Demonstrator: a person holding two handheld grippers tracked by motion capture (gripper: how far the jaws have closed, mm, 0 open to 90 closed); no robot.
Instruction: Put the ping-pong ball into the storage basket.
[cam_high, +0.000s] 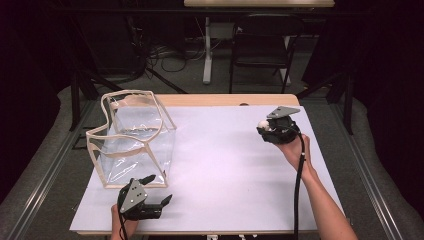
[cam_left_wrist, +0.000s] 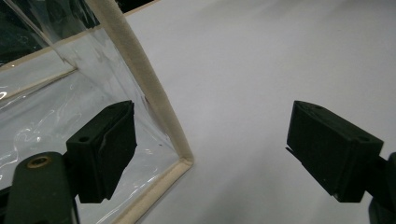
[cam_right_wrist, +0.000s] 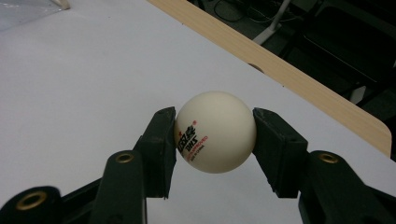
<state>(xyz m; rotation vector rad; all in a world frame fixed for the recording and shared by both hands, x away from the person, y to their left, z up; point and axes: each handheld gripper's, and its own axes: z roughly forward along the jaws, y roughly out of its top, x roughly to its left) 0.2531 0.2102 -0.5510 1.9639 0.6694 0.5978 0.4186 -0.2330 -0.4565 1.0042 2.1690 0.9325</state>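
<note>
The right gripper (cam_right_wrist: 214, 140) holds a white ping-pong ball (cam_right_wrist: 215, 131) clamped squarely between its two pads, one pad on each side of the ball's widest part, so it looks unlikely to roll out or slip while carried above the white table cover (cam_high: 230, 165). The ball sits at the jaw tips, clear of the surface below.

Well apart from that gripper, toward the opposite side of the table, stands a clear plastic bag (cam_high: 135, 137) with cream edging, its mouth gaping upward, probably the place meant for the ball.

The left gripper (cam_high: 159, 189) waits just beside the bag's near corner, jaws spread wide, gripping nothing; one pad lies in front of the clear wall, perhaps ready to steady it.
</note>
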